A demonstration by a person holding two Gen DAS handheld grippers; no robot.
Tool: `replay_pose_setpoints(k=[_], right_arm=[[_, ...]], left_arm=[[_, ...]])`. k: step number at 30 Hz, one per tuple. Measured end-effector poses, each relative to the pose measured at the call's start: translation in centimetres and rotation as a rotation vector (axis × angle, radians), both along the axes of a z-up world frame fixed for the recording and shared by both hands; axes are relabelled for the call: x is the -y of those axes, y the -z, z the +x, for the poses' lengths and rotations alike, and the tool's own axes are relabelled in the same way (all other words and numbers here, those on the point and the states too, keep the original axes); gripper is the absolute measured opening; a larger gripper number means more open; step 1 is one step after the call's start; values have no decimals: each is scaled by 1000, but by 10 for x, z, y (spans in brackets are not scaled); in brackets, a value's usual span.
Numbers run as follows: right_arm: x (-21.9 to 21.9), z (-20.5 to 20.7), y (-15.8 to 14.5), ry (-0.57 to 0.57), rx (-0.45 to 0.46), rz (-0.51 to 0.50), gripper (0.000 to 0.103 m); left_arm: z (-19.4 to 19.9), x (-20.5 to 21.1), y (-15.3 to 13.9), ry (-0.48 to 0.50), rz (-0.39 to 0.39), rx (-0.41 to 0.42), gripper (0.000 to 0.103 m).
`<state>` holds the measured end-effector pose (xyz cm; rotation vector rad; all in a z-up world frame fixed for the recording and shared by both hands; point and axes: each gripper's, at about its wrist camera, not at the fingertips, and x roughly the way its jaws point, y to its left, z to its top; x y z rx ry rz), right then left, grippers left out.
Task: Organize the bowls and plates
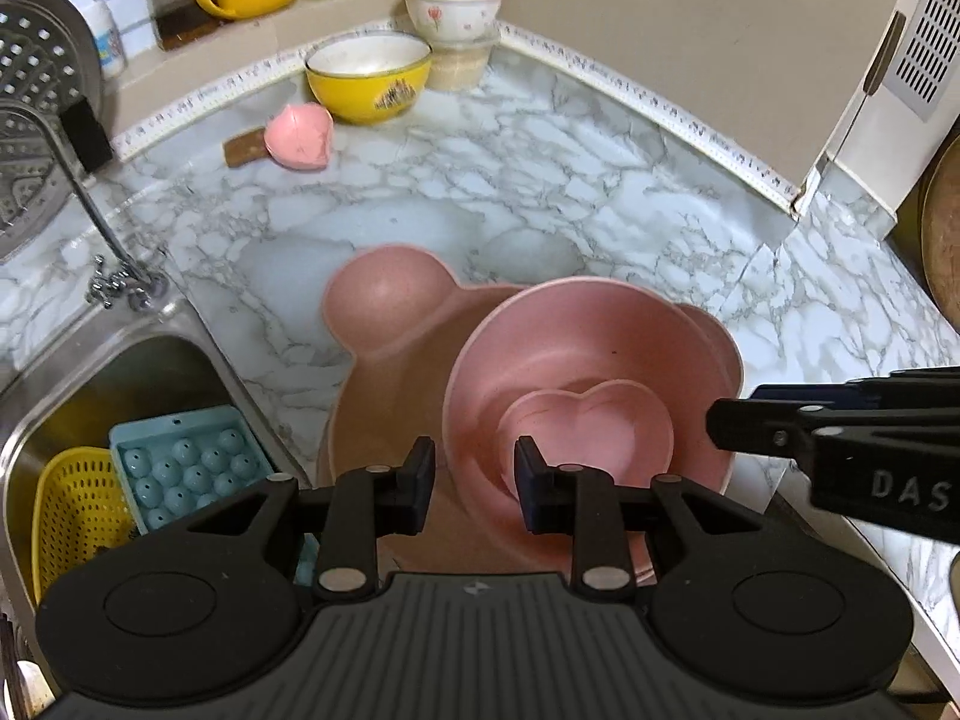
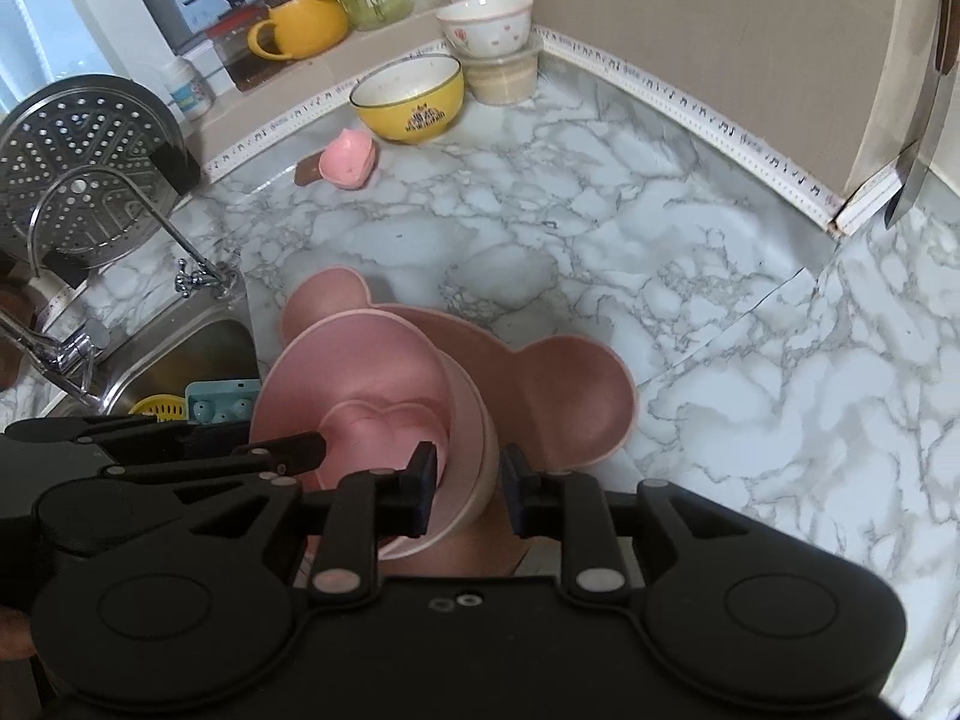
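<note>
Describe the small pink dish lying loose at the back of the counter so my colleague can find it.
Start at the sink and follow the marble counter back toward the wall. In front of the yellow bowl, beside a brown strip, lies the small pink dish. Unlike the other pink pieces stacked near the grippers, it lies alone and tipped on its side.

A home kitchen is showing: a marble surface (image 1: 540, 180) sitting beside a steel sink (image 1: 90, 372), tap (image 2: 120, 204) and bowls (image 1: 369, 78).
</note>
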<state>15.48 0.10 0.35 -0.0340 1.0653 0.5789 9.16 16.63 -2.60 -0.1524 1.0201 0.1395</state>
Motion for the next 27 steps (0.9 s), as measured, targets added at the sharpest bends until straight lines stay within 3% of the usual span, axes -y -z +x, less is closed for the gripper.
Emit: replay_pose_setpoints(k=[4, 6, 8, 10, 16, 22, 24, 27], right_arm=[[12, -9, -8, -7, 40, 21, 34], [17, -13, -11, -16, 54, 36, 48], [25, -20, -15, -16, 81, 49, 71], [32, -25, -19, -17, 97, 69, 84], [50, -41, -29, -38, 155, 126, 93], [63, -56, -32, -50, 224, 145, 102], [67, -61, -32, -49, 242, 150, 102], [75, -68, -32, -48, 267, 177, 102]], left_arm=[[-13, 2, -8, -11, -2, 52, 57], [-18, 5, -14, -6, 13, 80, 58], [-23, 7, -19, -5, 16, 97, 59], [-30, 9, -23, -7, 21, 118, 66], [-50, 16, -33, 10, 20, 181, 69], [-68, 30, -37, 35, 33, 243, 79], [-73, 33, -38, 37, 30, 255, 84], [-81, 36, -37, 43, 13, 273, 103]])
